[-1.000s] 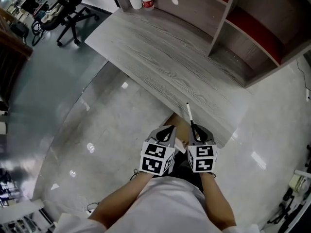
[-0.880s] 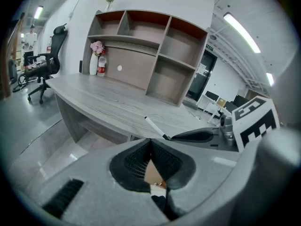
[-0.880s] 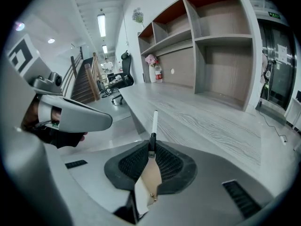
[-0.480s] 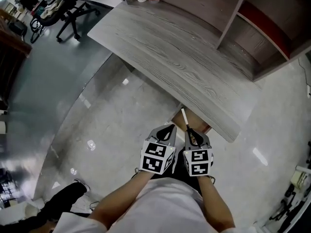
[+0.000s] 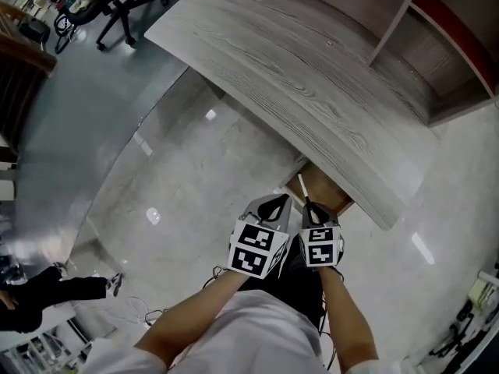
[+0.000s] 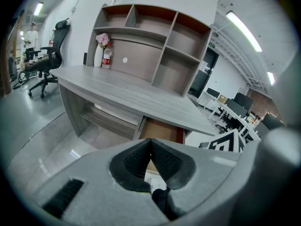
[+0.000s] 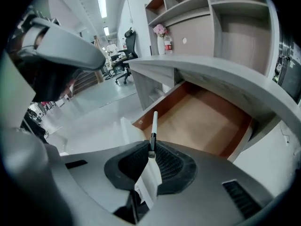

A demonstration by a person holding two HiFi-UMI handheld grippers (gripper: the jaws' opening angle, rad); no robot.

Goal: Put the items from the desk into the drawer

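Note:
A slim white pen with a black grip (image 7: 154, 124) sticks out forward from my right gripper (image 7: 150, 150), whose jaws are shut on it. In the head view the pen (image 5: 302, 188) points over the open drawer (image 5: 331, 197) under the grey wooden desk (image 5: 312, 76). The drawer's brown inside (image 7: 207, 121) looks bare, just ahead of and below the pen tip. My left gripper (image 5: 273, 205) hangs close beside the right one, shut with nothing between its pads (image 6: 150, 147), in front of the drawer (image 6: 162, 131).
A shelf unit (image 5: 437, 53) stands on the desk's far side, with a vase of flowers and a bottle (image 6: 102, 54) at its left end. An office chair (image 5: 117, 2) stands on the glossy floor to the left. A person's legs (image 5: 54, 287) show at lower left.
The desk has slid up and right in the head view. Both grippers stay together; the pen tip, earlier over the desk edge, now lies over the open drawer.

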